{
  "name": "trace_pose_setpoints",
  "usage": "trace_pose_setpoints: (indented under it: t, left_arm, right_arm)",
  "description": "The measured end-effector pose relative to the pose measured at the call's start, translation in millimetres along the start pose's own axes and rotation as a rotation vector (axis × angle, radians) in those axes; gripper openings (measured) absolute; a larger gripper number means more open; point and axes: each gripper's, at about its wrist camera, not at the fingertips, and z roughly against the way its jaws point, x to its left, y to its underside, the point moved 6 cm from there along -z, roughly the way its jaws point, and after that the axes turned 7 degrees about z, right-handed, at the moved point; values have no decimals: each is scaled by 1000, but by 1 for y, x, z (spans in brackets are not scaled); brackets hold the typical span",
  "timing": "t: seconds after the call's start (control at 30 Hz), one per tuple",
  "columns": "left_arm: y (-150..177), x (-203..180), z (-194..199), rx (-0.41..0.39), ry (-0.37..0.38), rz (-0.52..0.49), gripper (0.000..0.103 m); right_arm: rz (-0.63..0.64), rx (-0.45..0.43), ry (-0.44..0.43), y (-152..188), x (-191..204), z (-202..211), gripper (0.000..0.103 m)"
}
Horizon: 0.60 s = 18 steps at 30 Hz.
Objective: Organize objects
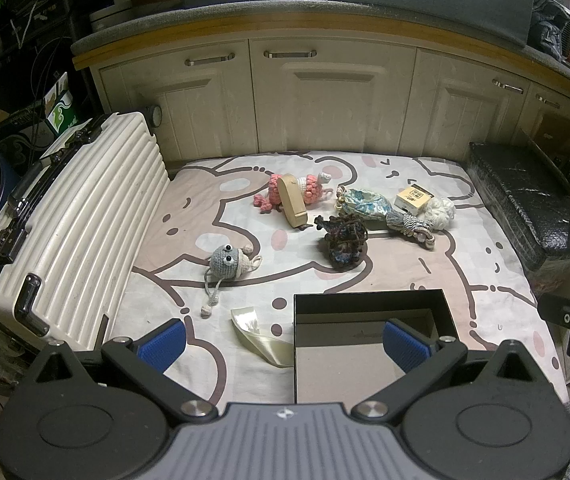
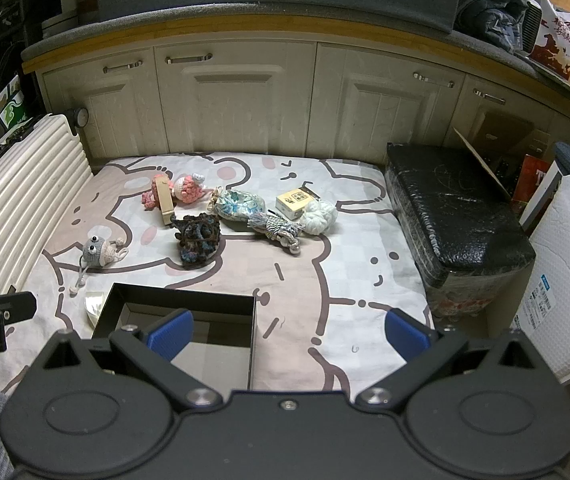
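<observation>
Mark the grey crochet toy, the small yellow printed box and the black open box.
grey crochet toy (image 1: 226,261), left wrist view, on its head.
small yellow printed box (image 2: 295,202), right wrist view, on its top face.
black open box (image 1: 369,297), left wrist view, on its far wall.

Both wrist views look down, side by side, sharing the mat (image 1: 365,280)

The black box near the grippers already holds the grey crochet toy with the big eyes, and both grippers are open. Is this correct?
Not quite. The black box is empty; the left wrist view shows only its bare bottom. The grey crochet toy lies on the printed sheet, beyond the box and apart from it. The rest holds: the left gripper and the right gripper are both open.
</observation>
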Motion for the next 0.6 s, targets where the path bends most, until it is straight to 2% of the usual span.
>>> trace_pose_setpoints:
  t: [0.6]
  left_arm:
    - [0, 0, 0, 1, 2, -1, 103]
  right_arm:
    - [-1, 1, 0, -2, 0, 0, 103]
